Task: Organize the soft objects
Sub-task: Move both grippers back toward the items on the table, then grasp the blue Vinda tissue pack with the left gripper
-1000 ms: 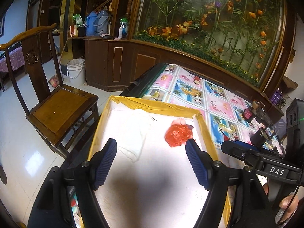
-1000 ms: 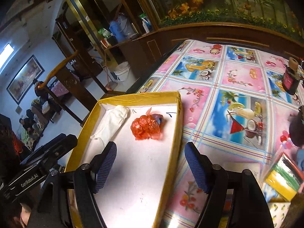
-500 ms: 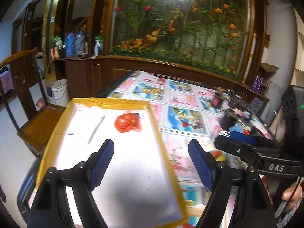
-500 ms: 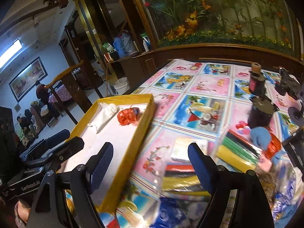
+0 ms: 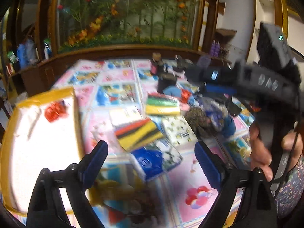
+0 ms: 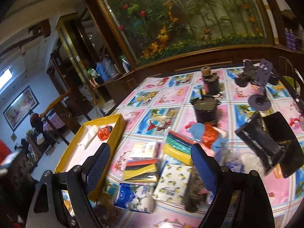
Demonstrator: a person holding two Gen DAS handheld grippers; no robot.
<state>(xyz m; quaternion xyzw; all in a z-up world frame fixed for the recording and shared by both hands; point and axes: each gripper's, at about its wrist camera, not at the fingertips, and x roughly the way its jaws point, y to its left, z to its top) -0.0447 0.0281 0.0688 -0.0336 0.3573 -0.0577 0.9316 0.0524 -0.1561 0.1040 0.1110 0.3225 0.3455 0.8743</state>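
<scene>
At the bottom of both wrist views, the left gripper (image 5: 151, 156) and right gripper (image 6: 150, 156) are hanging over the table with jaws wide; both have just been opening, and nothing is sitting between the pads. Just beyond the fingers, soft packs are lying in a loose heap at frame centre: a blue tissue pack (image 6: 133, 195), a lemon-print napkin pack (image 6: 172, 182), a white tissue pack (image 6: 144, 150) and two striped sponge packs (image 6: 141, 171), the second (image 6: 176, 146) lying further back. Right of them, a brown scrubber (image 6: 195, 191) is lying blurred. At lower left, the yellow tray (image 6: 115, 131) is holding one white cloth (image 6: 90, 135) and one red bag (image 6: 104, 133). Further up, a second red bag (image 6: 209, 136) is resting on a blue cloth (image 6: 197, 131), before two dark pots (image 6: 206, 112). At right, a black bag (image 6: 266, 144) is lying tilted. In the left view's right edge, a hand (image 5: 260, 148) is gripping the right gripper's handle. A picture-print tablecloth (image 6: 163, 98) is covering the table; behind it, a flower display (image 6: 190, 19) is filling the upper frame.
</scene>
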